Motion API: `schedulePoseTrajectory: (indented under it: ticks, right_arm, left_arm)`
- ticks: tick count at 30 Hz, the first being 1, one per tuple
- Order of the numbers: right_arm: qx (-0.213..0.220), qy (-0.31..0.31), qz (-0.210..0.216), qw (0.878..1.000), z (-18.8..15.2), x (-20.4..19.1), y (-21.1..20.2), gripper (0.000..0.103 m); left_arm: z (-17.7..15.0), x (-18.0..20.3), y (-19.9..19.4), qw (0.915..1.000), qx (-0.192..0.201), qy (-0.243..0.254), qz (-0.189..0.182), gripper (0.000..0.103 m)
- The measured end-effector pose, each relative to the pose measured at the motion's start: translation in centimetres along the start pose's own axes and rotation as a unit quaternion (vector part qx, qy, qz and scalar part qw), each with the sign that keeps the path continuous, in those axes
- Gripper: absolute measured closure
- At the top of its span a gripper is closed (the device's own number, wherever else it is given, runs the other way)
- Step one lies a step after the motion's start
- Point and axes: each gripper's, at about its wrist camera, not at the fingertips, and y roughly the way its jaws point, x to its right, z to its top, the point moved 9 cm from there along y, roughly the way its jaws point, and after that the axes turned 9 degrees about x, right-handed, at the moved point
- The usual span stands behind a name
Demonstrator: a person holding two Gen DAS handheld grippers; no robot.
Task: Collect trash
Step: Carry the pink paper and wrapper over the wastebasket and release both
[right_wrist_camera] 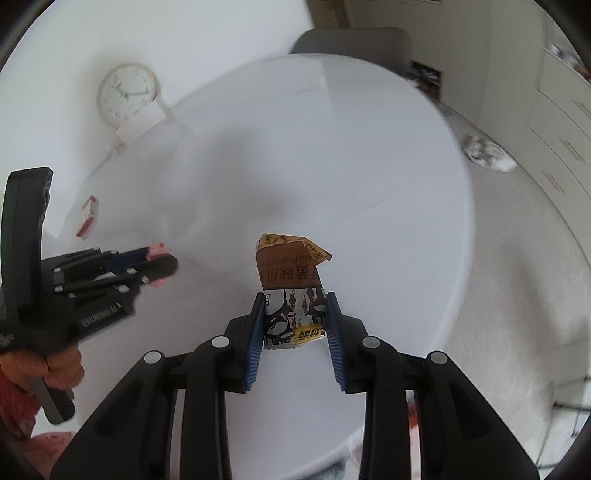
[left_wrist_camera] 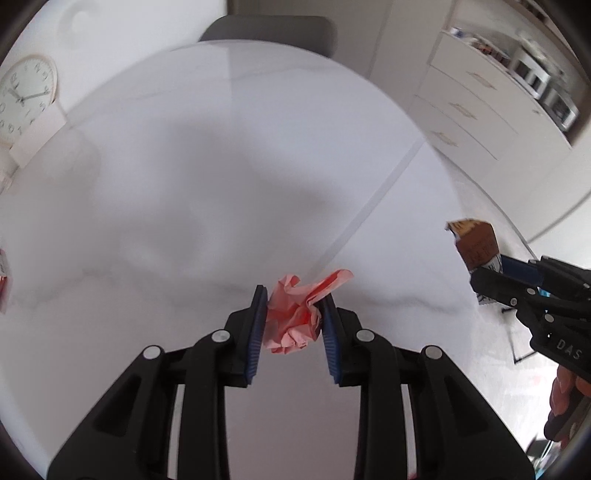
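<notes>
Above a round white table (left_wrist_camera: 155, 206), the left gripper (left_wrist_camera: 293, 306) has its two blue pads pressed in on a crumpled pink paper (left_wrist_camera: 295, 314). The wad fills the gap between the fingers, and a loose flap of it pokes out past the right-hand pad. From the left wrist view, whether the paper clears the tabletop or grazes it cannot be told.

Off to the right, the right gripper (right_wrist_camera: 295, 314) is closed on a torn snack wrapper (right_wrist_camera: 290, 284) — brown at the top with printed lettering, black-and-white figures and a yellow patch lower down. Its pads clamp the lower part on both sides, and the ripped upper end stands up beyond the fingertips. In the left wrist view the same wrapper (left_wrist_camera: 476, 245) sticks out of the other tool near the table's right edge, well apart from the pink paper.

A small red-and-white box (right_wrist_camera: 88, 216) lies on the table toward its left side. A clock (right_wrist_camera: 125, 94) leans at the wall by the far-left rim, with a white card (right_wrist_camera: 142, 123) propped in front of it. A grey chair back (left_wrist_camera: 269, 31) shows beyond the far edge — and a crumpled white wad (right_wrist_camera: 487, 151) sits on the floor past the table's right rim.
</notes>
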Motion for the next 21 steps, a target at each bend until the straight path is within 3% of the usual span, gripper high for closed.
schedulePoseTrajectory:
  ticks: [6,7,12,16,19,21]
  right_arm:
    - [-0.049,0.091,-0.063,0.993,-9.5,9.1,-2.4,0.071]
    - [-0.049,0.091,-0.063,0.993,-9.5,9.1,-2.4,0.070]
    - [-0.134,0.148,-0.102,0.975,-18.7,15.3,0.9,0.066]
    - [-0.171,0.174,-0.105,0.964,-22.6,17.3,2.6,0.030]
    - [-0.169,0.183,-0.119,0.961,-23.7,18.5,2.0,0.012]
    - [-0.157,0.194,-0.127,0.960,-24.7,19.4,0.3,0.008]
  left_arm:
    - [-2.8,7.8,-2.2,0.9960,-0.015,0.040,-0.078,0.075]
    - [-3.3,9.2,-2.3,0.9948,-0.018,0.051,-0.086,0.075]
    - [-5.8,16.1,-1.7,0.9856,-0.046,0.109,-0.121,0.075]
    - [-8.1,20.9,-0.1,0.9766,-0.083,0.141,-0.139,0.075]
    - [-9.5,23.8,1.8,0.9704,-0.111,0.158,-0.145,0.075]
    - [-10.6,25.4,2.9,0.9666,-0.125,0.171,-0.144,0.075]
